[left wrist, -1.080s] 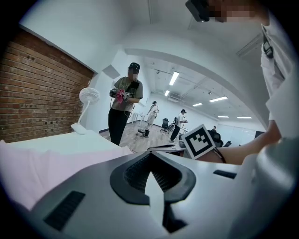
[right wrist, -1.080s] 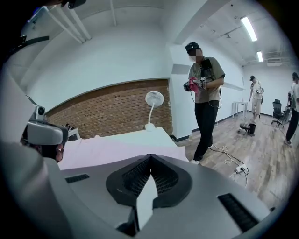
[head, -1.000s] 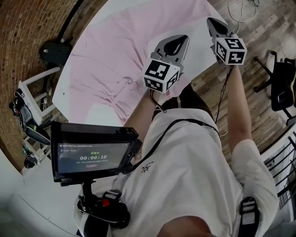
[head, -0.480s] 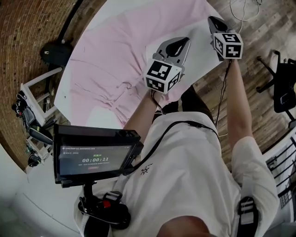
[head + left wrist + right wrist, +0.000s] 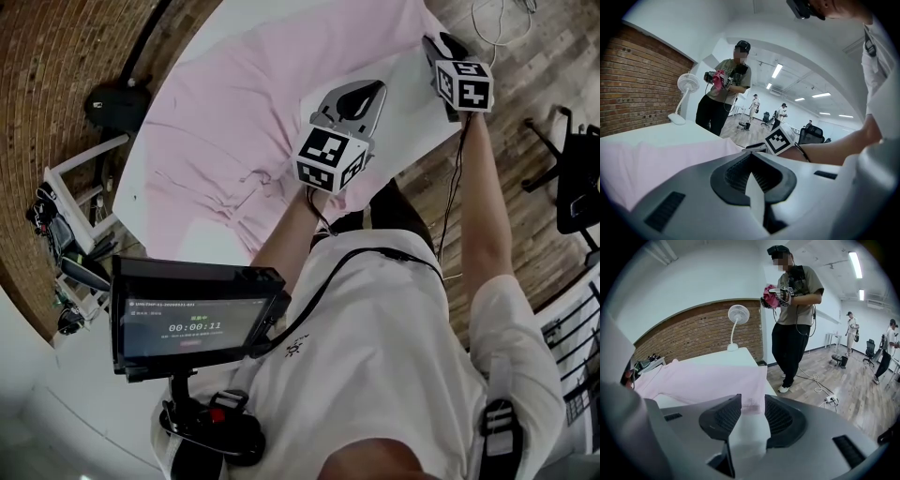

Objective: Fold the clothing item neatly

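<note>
- The pink garment (image 5: 234, 112) lies spread on the white tabletop (image 5: 178, 246). Its far end is cut off by the top edge of the head view, and the left gripper (image 5: 751, 159) and the forearm behind it cover part of its near right side.
- In the head view the right gripper (image 5: 752, 399) shows mostly as its marker cube, at the garment's far right corner. Its tips are hard to make out there.
- The left gripper's jaws are clenched together with nothing between them. They point far across the garment, above it.
- The right gripper's jaws have just been opening and now stand apart. The garment's edge shows in the gap at their tips, and the pads do not press on it. Whether the cloth lies between the tips or just below them cannot be told.
- The digits on the screen (image 5: 192, 317) of the body rig are too small to read with confidence.
- Counted: one garment, one tabletop, two grippers.
- One white fan (image 5: 738, 315) stands at the far end of the tabletop, before a brick wall (image 5: 701, 336).
- Beyond the tabletop, the right gripper view shows three people. One standing person (image 5: 794, 310) is close and holds a bunch of pink cloth. Two more are small at the far right.
- One black chair (image 5: 577, 178) is cut off by the right edge of the head view.
</note>
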Tool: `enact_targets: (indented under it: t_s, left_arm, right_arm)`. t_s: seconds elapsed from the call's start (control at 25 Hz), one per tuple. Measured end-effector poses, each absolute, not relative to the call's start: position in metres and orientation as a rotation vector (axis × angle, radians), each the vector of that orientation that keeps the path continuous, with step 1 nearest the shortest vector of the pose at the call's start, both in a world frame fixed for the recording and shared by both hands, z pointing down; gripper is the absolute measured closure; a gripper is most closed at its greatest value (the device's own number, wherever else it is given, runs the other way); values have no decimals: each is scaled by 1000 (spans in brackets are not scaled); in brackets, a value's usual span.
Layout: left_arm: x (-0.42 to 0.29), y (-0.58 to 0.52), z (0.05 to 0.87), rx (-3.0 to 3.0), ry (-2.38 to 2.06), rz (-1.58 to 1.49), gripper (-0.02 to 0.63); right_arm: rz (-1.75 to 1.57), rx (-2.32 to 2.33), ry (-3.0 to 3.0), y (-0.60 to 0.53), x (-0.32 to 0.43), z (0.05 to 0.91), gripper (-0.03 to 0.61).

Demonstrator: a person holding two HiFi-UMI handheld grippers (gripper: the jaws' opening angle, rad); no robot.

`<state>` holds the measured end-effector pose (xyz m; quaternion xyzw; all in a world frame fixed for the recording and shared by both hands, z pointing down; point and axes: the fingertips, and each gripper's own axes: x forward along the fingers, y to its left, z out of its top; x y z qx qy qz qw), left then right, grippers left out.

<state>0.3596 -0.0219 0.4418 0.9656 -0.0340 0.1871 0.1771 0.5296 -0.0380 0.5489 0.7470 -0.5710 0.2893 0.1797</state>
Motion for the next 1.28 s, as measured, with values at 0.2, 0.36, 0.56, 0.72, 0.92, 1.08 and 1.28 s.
enact_targets:
  t_s: [0.2,0.36,0.56,0.72,0.92,1.08,1.28]
  left_arm:
    - [358,-23,444,2733,-114,537,611]
    - [355,-28,443,2734,-133,530,611]
    - [352,-32,442,2736,-151,522,611]
    - [347,-36,445,2735,-174,525,611]
    - [340,-41,447,2725,-207,531,611]
    - [328,-46,447,2727,-239,531,611]
    - [307,-49,440,2723,-285,522,611]
  right_arm:
    - [863,2073,-1579,-41,535,559,440]
    - [897,2071,-1548,-42,536,565,440]
    - [961,2087,-1534,-40,538,570,446]
    - [993,2057,-1544,-42,535,575,502]
    - [958,2023,-1521,-43,534,580,537]
    - [899,2036,-1531,-45,533,572,540]
    - [817,2068,-1579,-56,524,543,540]
